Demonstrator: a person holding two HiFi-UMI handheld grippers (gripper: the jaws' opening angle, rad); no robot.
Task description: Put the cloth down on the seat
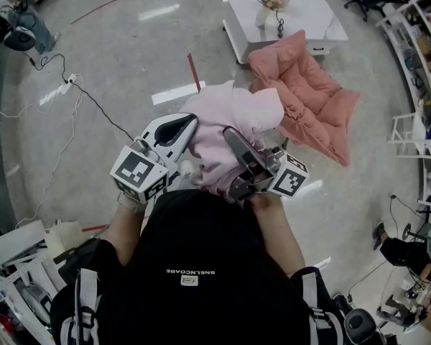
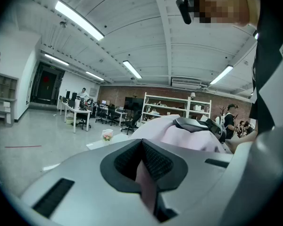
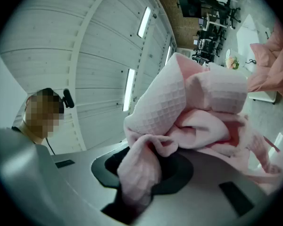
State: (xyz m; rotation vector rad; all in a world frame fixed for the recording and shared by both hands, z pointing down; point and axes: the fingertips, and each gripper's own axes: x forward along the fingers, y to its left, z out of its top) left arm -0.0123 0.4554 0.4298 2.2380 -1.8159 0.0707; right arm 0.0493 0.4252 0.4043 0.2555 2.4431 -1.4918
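A pale pink waffle cloth (image 1: pixel 230 131) hangs bunched between my two grippers, held up in front of the person's chest. My left gripper (image 1: pixel 181 126) is shut on it, and a thin pink fold (image 2: pixel 146 185) shows pinched between the jaws. My right gripper (image 1: pixel 233 139) is shut on a thick roll of the same cloth (image 3: pixel 179 121), which fills most of the right gripper view. The seat is a salmon padded floor chair (image 1: pixel 309 99). It lies unfolded on the floor beyond the cloth, to the right and apart from it.
A low white table (image 1: pixel 316 16) with a flower vase (image 1: pixel 271 2) stands behind the seat. White shelving (image 1: pixel 424 70) lines the right side. A cable and power strip (image 1: pixel 68 85) trail over the floor at left. White clutter (image 1: pixel 21 264) sits at bottom left.
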